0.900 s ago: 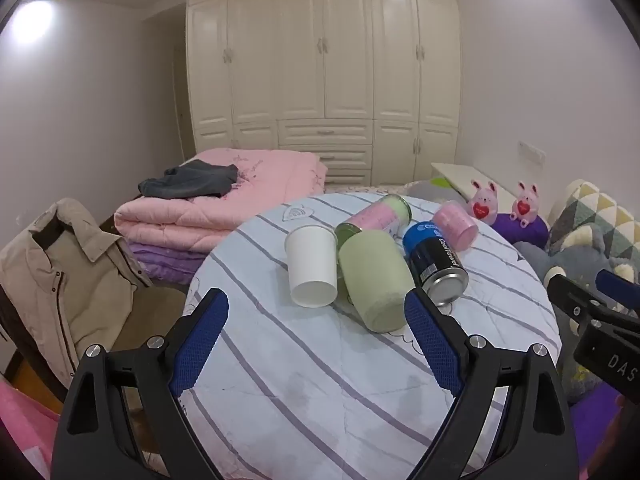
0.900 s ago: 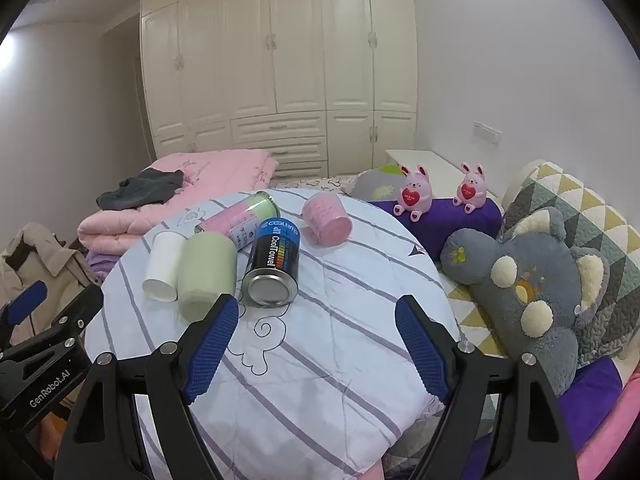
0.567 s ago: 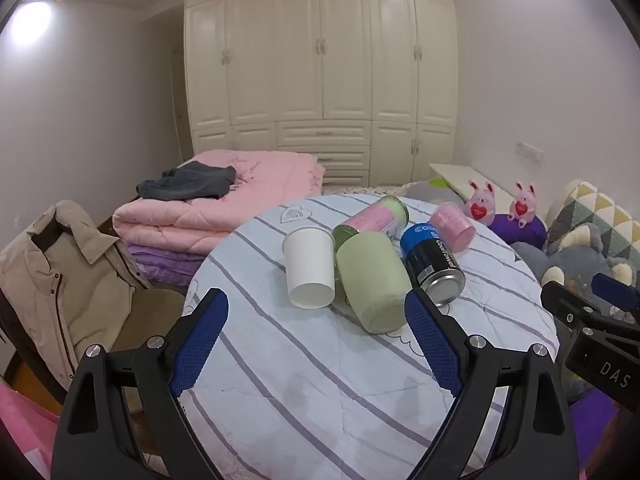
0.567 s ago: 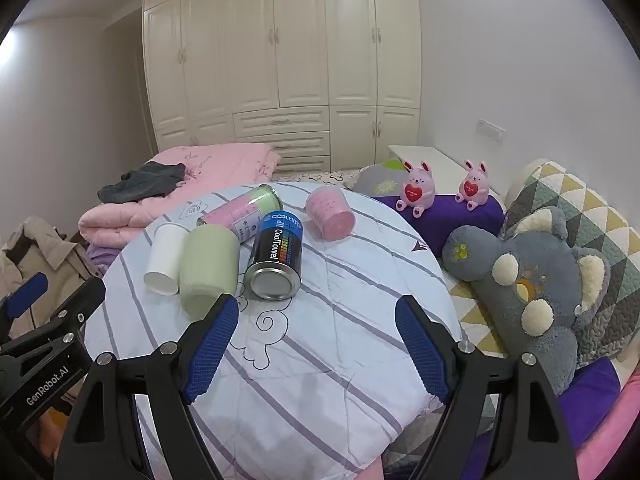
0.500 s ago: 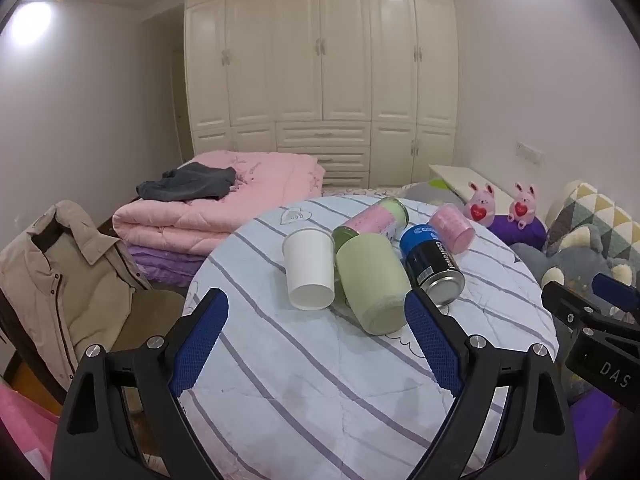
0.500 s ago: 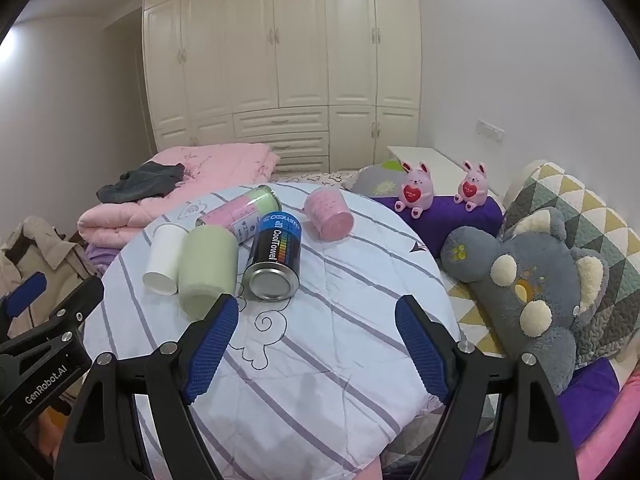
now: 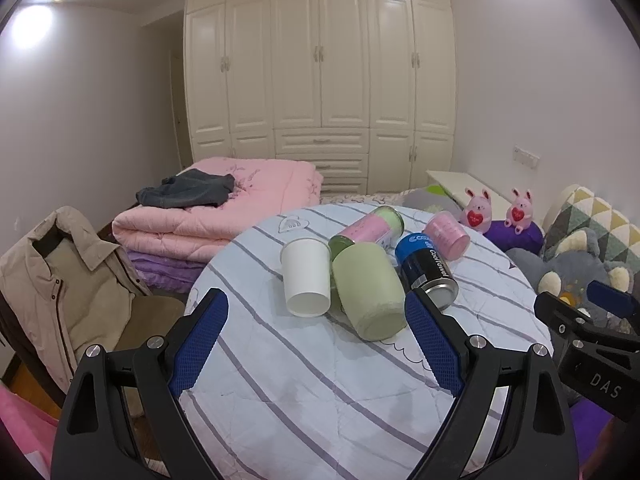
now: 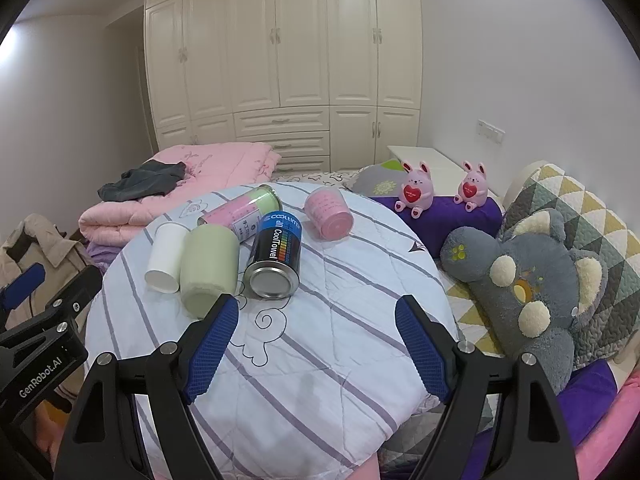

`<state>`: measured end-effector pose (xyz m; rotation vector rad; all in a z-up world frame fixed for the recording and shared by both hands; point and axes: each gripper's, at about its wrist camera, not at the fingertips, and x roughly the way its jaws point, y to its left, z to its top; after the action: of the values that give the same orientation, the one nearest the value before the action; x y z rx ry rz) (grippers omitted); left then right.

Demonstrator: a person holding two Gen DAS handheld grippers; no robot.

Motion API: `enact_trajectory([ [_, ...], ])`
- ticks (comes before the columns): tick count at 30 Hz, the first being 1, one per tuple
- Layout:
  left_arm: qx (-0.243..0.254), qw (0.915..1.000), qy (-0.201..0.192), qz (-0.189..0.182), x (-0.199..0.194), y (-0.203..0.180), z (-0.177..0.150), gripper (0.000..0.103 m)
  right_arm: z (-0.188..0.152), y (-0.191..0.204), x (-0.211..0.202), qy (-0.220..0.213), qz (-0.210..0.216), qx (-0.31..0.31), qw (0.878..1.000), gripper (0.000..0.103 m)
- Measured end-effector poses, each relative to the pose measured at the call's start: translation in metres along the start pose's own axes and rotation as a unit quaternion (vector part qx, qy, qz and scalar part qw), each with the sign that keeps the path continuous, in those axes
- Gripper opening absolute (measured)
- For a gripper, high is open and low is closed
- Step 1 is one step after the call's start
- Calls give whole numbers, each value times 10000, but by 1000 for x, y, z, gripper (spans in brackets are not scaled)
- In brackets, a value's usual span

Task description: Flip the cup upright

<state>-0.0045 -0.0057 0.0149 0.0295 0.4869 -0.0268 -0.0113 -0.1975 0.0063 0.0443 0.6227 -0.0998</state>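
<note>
Both grippers, left gripper (image 7: 316, 336) and right gripper (image 8: 316, 344), hung wide open and empty; the white cup (image 7: 306, 278) lay at twelve o'clock, touching the green cup (image 7: 370, 294); a careless grab risked rolling its neighbours.

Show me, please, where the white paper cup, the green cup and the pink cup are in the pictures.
white paper cup (image 7: 305, 270), left wrist view, on its side wall.
green cup (image 7: 368, 284), left wrist view, on its side wall.
pink cup (image 8: 329, 212), right wrist view, on its side wall near the base.
</note>
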Motion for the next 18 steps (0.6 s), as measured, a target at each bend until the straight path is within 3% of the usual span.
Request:
enact_trajectory([
  [14,73,10000,-48,-9,-5,-1,2,92,-4,-1,1,118,35,-29,9999,82],
  [18,131,9999,-101,-1,-6,-2,2,97,-5,-2,2,143,53,-27,9999,82],
])
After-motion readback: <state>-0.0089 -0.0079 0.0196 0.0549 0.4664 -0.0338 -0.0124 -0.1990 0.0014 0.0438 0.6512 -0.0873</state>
